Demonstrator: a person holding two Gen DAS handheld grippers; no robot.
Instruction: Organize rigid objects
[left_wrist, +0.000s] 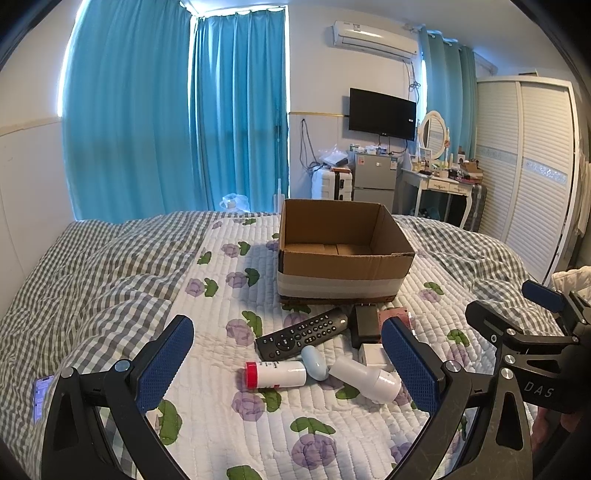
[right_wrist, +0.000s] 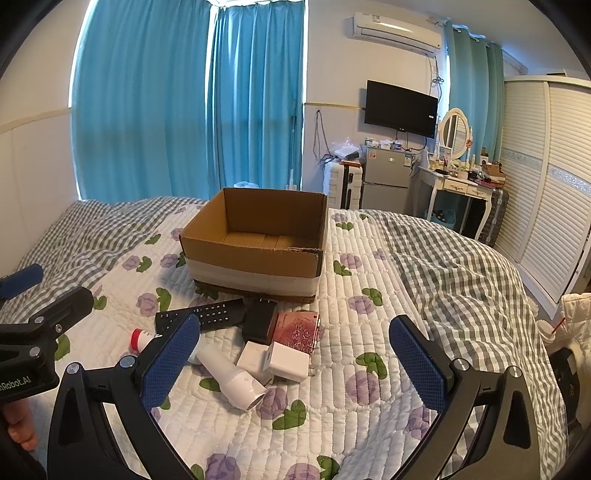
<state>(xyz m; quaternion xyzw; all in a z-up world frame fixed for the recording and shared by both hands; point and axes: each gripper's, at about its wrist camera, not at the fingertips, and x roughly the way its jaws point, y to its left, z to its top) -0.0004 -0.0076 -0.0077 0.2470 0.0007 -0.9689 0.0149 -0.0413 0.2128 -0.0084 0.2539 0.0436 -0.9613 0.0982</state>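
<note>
An open cardboard box (left_wrist: 343, 275) stands on the bed, empty inside; it also shows in the right wrist view (right_wrist: 255, 266). In front of it lies a small pile: a black remote (left_wrist: 301, 332), a black adapter (left_wrist: 365, 325), a white bottle with a red cap (left_wrist: 277, 374), a pale blue oval case (left_wrist: 314, 362), a white cylinder (left_wrist: 365, 378), white charger cubes (right_wrist: 273, 363) and a pink patterned box (right_wrist: 297, 328). My left gripper (left_wrist: 288, 362) is open above the pile. My right gripper (right_wrist: 295, 363) is open and empty, just right of the pile.
The bed has a floral quilt (right_wrist: 369, 295) and a grey checked blanket (left_wrist: 92, 266). A phone (left_wrist: 40, 397) lies at the left edge. Blue curtains, a fridge (left_wrist: 375, 177), a dressing table and a white wardrobe (left_wrist: 528, 173) stand beyond the bed.
</note>
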